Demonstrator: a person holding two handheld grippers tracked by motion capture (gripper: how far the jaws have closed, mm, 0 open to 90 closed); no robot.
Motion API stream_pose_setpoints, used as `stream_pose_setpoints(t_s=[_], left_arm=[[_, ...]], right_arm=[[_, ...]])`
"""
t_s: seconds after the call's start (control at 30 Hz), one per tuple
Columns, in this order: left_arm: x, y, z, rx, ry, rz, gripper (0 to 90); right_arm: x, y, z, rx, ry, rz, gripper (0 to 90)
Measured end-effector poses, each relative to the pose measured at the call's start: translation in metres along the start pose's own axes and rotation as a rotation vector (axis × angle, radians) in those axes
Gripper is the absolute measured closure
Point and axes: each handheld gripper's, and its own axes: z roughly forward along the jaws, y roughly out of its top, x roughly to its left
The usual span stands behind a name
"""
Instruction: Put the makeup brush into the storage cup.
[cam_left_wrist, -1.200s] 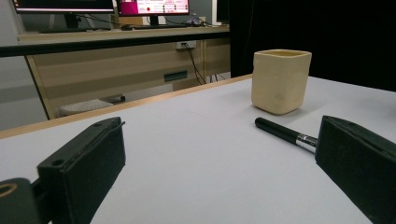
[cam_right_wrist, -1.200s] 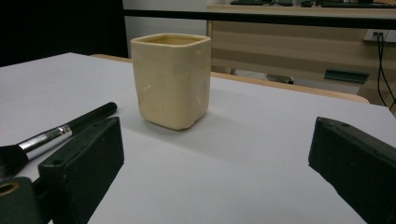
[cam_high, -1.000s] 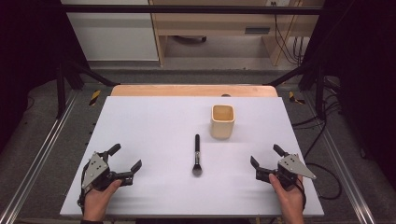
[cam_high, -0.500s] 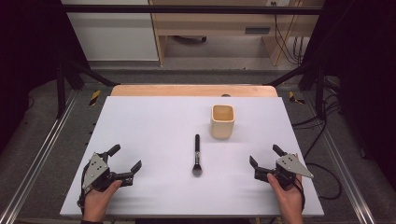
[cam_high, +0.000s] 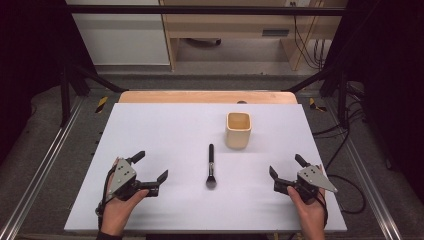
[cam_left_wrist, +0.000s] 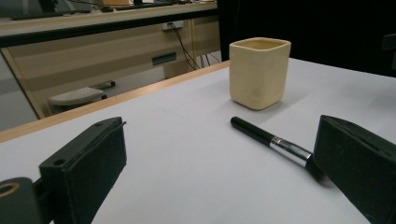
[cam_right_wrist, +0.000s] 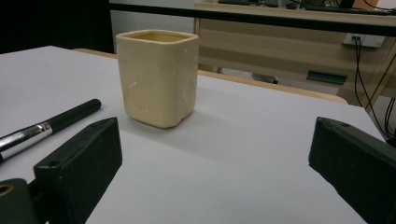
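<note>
Brush (cam_high: 210, 166) lies flat mid-table just beside the cup (cam_high: 238, 130), long axis running away from the person, bristles nearest them, likely staged for dropping in, while left gripper (cam_high: 150, 171) and right gripper (cam_high: 286, 167) rest spread and empty at either side

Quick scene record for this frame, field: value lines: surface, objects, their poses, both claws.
surface: white table
cup: cream square cup, upright, right of centre, far side
brush: black-handled makeup brush lying flat, bristles toward the person, just left of and nearer than the cup, not touching it
left claw: open, empty, resting low at near left
right claw: open, empty, near right
contact: neither claw touches cup or brush
</note>
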Motion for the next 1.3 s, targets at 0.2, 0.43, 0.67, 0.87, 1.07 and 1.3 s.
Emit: stream_pose_setpoints(t_s=[0.2, 0.43, 0.67, 0.87, 1.07, 1.3], left_arm=[[-0.012, 0.021, 0.018, 0.061, -0.022, -0.004, 2.4], [-0.03, 0.043, 0.044, 0.168, -0.017, 0.011, 2.9], [-0.043, 0.061, 0.066, 0.231, -0.014, 0.024, 2.9], [-0.051, 0.076, 0.084, 0.276, -0.008, 0.014, 2.9], [-0.06, 0.089, 0.099, 0.311, -0.009, 0.023, 2.9], [-0.067, 0.094, 0.114, 0.363, -0.01, 0.01, 3.0]], right_arm=[[0.0, 0.001, -0.001, -0.009, -0.013, -0.012, 2.8], [0.001, 0.001, -0.002, -0.007, -0.019, -0.027, 2.8], [-0.001, 0.001, -0.003, -0.019, -0.032, -0.023, 2.8], [-0.001, 0.001, -0.004, -0.022, -0.03, -0.021, 2.8], [0.001, 0.001, -0.003, -0.02, -0.027, -0.04, 2.8], [0.001, 0.001, -0.004, -0.015, -0.03, -0.034, 2.8]])
